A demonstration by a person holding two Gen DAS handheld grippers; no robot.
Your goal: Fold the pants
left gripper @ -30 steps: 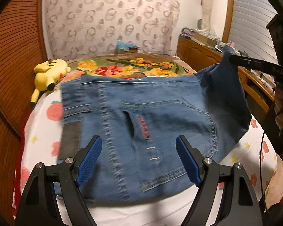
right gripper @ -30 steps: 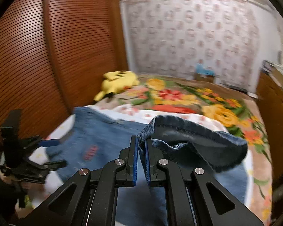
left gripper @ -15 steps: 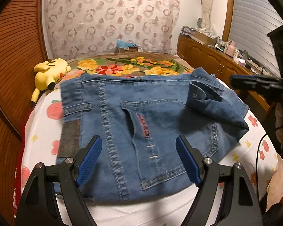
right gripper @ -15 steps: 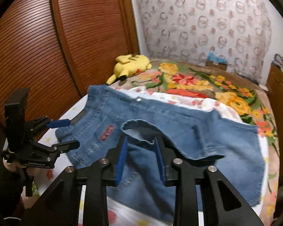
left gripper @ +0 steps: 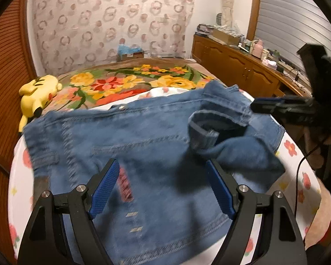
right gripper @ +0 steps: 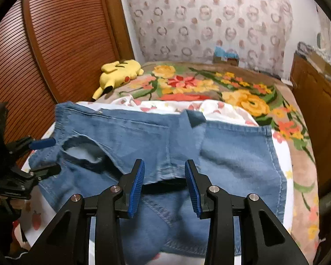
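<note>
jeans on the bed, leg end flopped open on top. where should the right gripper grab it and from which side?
On the jeans, take the raised hem rim of the leg opening, which lies loose on top. Come from above and pinch across the rim. The right gripper is opening, nothing pinched.

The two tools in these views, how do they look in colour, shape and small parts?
Both match: the left tool and right tool have angular matte black frames, silver round screw heads at the joints, and two fingers faced with blue textured pads. A thin black cable hangs near the right one.
</note>
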